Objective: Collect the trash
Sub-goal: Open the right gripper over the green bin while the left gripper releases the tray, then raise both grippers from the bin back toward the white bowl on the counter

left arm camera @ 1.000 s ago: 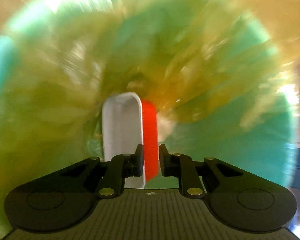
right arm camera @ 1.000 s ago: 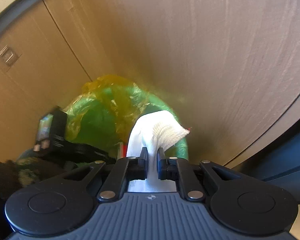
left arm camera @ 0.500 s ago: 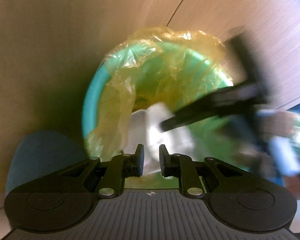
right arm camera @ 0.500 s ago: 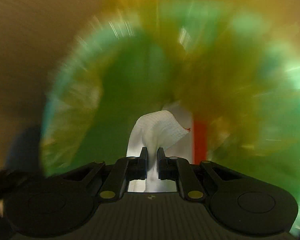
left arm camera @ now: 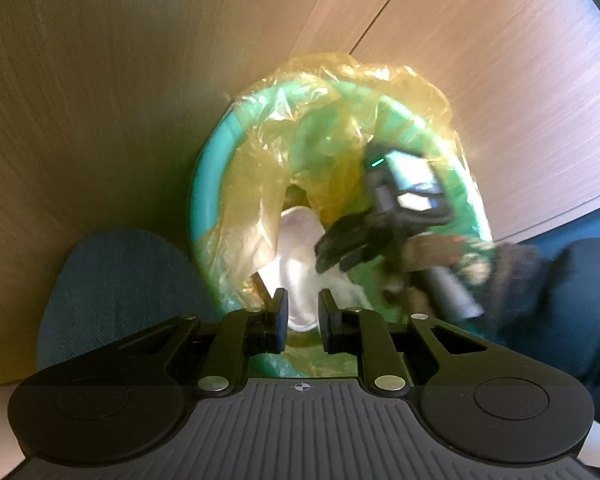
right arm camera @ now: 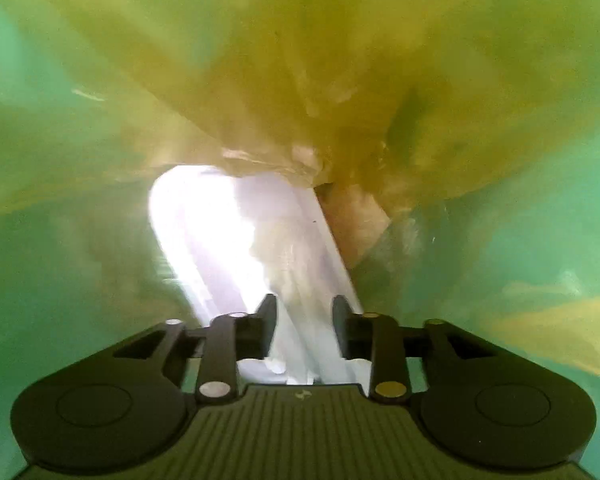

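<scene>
A green bin (left arm camera: 204, 184) lined with a yellow plastic bag (left arm camera: 340, 92) stands on the wooden floor. A white tray (left arm camera: 296, 236) lies inside it, with white cloth beside it. My left gripper (left arm camera: 303, 312) hovers above the bin's near rim, jaws slightly apart and empty. My right gripper (left arm camera: 340, 246) reaches down into the bin from the right. In the right wrist view, the right gripper (right arm camera: 305, 326) is open inside the bin, just above the white tray (right arm camera: 204, 232); nothing is between its fingers.
A wooden wall panel (left arm camera: 500, 100) rises behind the bin. A blue rounded object (left arm camera: 116, 292) sits left of the bin. The bag's folds (right arm camera: 300, 80) crowd the bin's inside around the right gripper.
The left gripper let go of the white and red tray and pulled back above the bin. The right gripper went down into the bin and opened, releasing the white cloth.
</scene>
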Tool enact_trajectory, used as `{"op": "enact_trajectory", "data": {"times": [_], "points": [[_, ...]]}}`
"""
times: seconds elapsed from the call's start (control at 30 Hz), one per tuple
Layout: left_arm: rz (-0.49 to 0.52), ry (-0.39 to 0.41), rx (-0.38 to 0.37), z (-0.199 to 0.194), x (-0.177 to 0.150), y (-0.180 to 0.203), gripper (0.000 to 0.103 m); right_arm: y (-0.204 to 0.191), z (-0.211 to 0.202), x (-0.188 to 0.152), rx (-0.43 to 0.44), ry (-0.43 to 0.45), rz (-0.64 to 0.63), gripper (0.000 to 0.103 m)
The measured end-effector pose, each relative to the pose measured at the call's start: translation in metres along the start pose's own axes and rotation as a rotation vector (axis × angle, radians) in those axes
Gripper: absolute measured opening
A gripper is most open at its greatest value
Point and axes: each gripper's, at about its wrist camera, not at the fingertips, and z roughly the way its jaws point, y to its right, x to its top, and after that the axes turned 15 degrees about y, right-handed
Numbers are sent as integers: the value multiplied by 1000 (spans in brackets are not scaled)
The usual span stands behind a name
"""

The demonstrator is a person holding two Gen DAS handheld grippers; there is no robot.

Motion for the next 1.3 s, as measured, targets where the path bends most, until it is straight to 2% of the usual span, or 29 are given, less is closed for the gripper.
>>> {"op": "enact_trajectory", "data": {"times": [0.17, 0.3, 0.4, 0.53, 0.73, 0.87, 1.03, 1.07, 1.3], "points": [[33, 30, 22, -11, -2, 10, 19, -11, -86, -6, 128, 95, -8, 41], [79, 81, 50, -29, -2, 22, 19, -28, -157, -9, 135, 223, -76, 41], [137, 136, 62, -48, 2, 35, 19, -57, -204, -15, 128, 366, -176, 41], [204, 223, 65, -78, 15, 54, 19, -80, -294, -30, 131, 590, -283, 44], [319, 382, 43, -131, 35, 87, 19, -73, -400, -69, 87, 917, -295, 65], [379, 473, 42, -160, 42, 108, 19, -69, -459, -85, 33, 1082, -294, 67], [445, 567, 66, -190, 59, 128, 19, -73, -496, -90, 61, 1170, -291, 67], [455, 584, 75, -195, 63, 130, 19, -74, -484, -89, 64, 1187, -294, 67], [522, 671, 105, -228, 86, 156, 19, -81, -491, -98, 77, 1272, -300, 67]]}}
